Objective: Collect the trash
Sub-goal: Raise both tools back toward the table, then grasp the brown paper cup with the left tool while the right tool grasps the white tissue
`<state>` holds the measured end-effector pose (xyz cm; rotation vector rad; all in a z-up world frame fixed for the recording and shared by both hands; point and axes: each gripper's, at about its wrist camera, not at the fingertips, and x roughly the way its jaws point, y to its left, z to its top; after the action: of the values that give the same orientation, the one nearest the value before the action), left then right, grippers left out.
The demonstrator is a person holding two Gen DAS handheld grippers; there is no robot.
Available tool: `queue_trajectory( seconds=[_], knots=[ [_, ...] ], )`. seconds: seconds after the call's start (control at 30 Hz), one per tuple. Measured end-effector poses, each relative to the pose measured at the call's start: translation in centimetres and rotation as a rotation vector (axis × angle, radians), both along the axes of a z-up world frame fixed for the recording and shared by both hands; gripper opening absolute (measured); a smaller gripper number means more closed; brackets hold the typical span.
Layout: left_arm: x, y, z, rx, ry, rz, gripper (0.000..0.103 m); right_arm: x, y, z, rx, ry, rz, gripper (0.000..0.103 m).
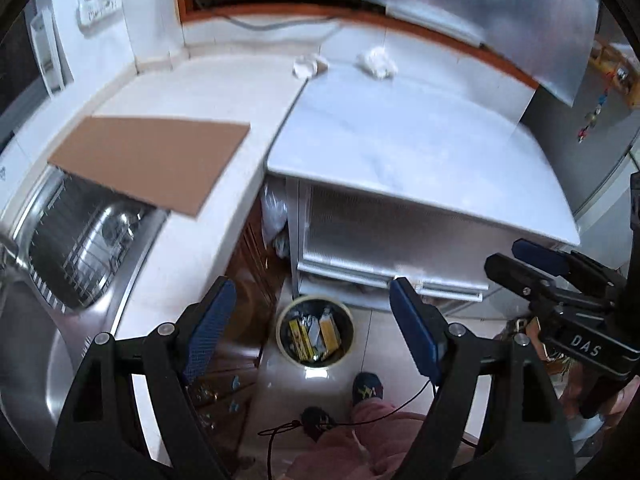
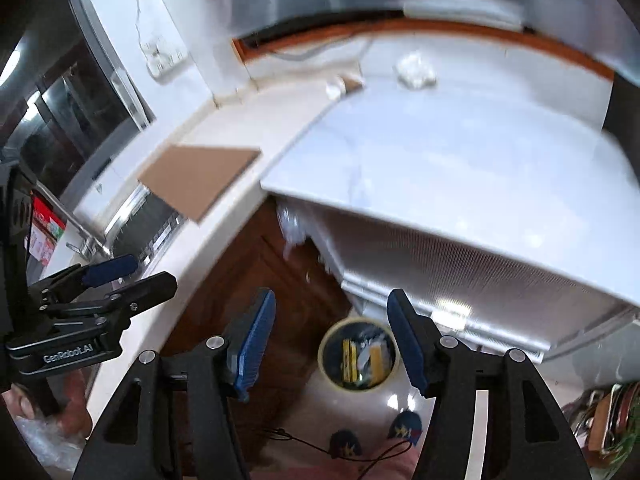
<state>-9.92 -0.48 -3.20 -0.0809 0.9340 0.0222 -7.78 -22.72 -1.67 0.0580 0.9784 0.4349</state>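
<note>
Left wrist view: a smooth white table top (image 1: 400,140) abuts a pale counter (image 1: 224,92) bearing flat brown cardboard (image 1: 152,160) over a steel sink (image 1: 80,248). Two crumpled white paper wads (image 1: 376,63) lie far off, blurred. The round bin (image 1: 315,332) sits below between the left gripper (image 1: 312,320) pads, wide apart, empty. The right gripper (image 2: 331,336) also gapes empty.

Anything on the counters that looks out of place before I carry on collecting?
Two crumpled white wads lie loose at the back of the white counter, near the wall: likely leftover trash. A brown cardboard sheet overhangs the sink, one corner unsupported. The bin on the floor stands upright, nothing spilled around it.
</note>
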Motion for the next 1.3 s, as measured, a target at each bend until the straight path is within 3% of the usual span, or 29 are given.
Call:
queue_trajectory(
  seconds=[0.23, 0.43, 0.6, 0.97, 1.2, 1.3],
  knots=[
    [1.7, 0.4, 4.8, -0.010, -0.087, -0.017, 0.077, 1.2, -0.2, 6.1, -0.002, -0.090, -0.036, 0.062],
    [4.5, 0.7, 8.2, 0.019, -0.152, -0.038, 0.077, 4.0, -0.5, 9.3, -0.018, -0.144, -0.072, 0.064],
    [8.6, 1.0, 9.7, 0.045, -0.174, -0.039, 0.077, 8.8, 0.1, 10.4, -0.049, -0.164, -0.084, 0.066],
    [26.1, 1.9, 9.0, 0.101, -0.111, 0.046, 0.077, 25.0, 2.5, 8.8, -0.090, -0.166, -0.004, 0.069],
    [38.5, 2.9, 5.8, 0.043, -0.014, 0.068, 0.077, 37.3, 3.4, 6.2, -0.113, -0.133, 0.020, 0.071],
    [42.5, 3.4, 4.0, 0.023, 0.014, 0.066, 0.077, 42.1, 2.8, 4.5, -0.130, -0.112, 0.004, 0.080]
  ],
)
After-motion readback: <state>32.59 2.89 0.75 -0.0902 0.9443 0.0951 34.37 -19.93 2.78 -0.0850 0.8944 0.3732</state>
